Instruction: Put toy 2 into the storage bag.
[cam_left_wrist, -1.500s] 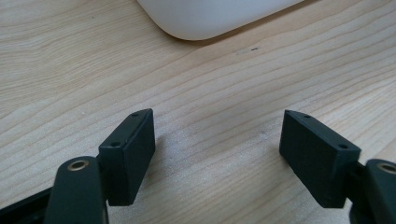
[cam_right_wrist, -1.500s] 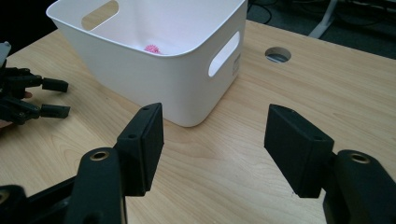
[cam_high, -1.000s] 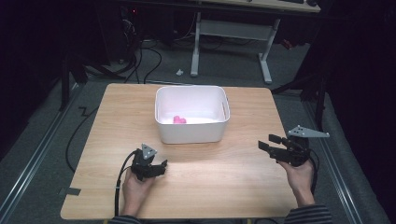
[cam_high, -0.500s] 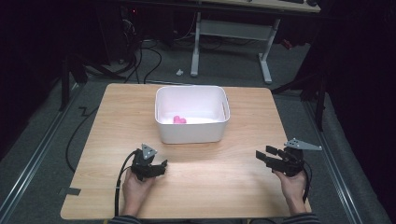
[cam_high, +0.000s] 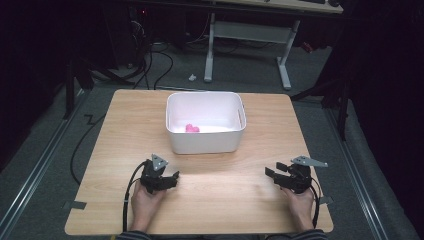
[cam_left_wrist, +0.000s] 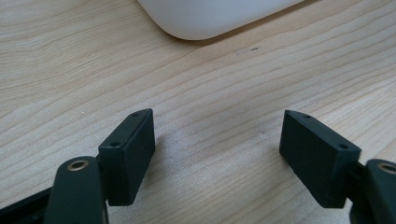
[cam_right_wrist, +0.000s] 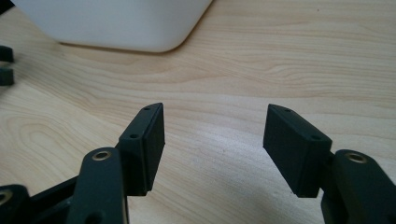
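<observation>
A white bin (cam_high: 206, 143) stands at the middle of the wooden table (cam_high: 225, 205), with a small pink object (cam_high: 192, 128) on its floor. My left gripper (cam_high: 172, 179) rests low on the table in front of the bin's left corner. Its jaws stand open with only bare wood between them (cam_left_wrist: 217, 140). My right gripper (cam_high: 273, 171) is held low over the table at the front right. It is open (cam_right_wrist: 215, 135) with nothing between its jaws, which have just opened slightly further. The bin's rounded corner (cam_right_wrist: 112, 21) lies ahead of it.
The bin's curved wall (cam_left_wrist: 210, 16) rises just beyond the left jaws. The left gripper's jaw tips (cam_right_wrist: 4, 65) peek in at the left edge of the right gripper view. A desk frame (cam_high: 247, 35) and cables lie on the floor behind the table.
The right hand has come down toward the table and drawn nearer the front edge. The left hand and the bin have stayed where they were.
</observation>
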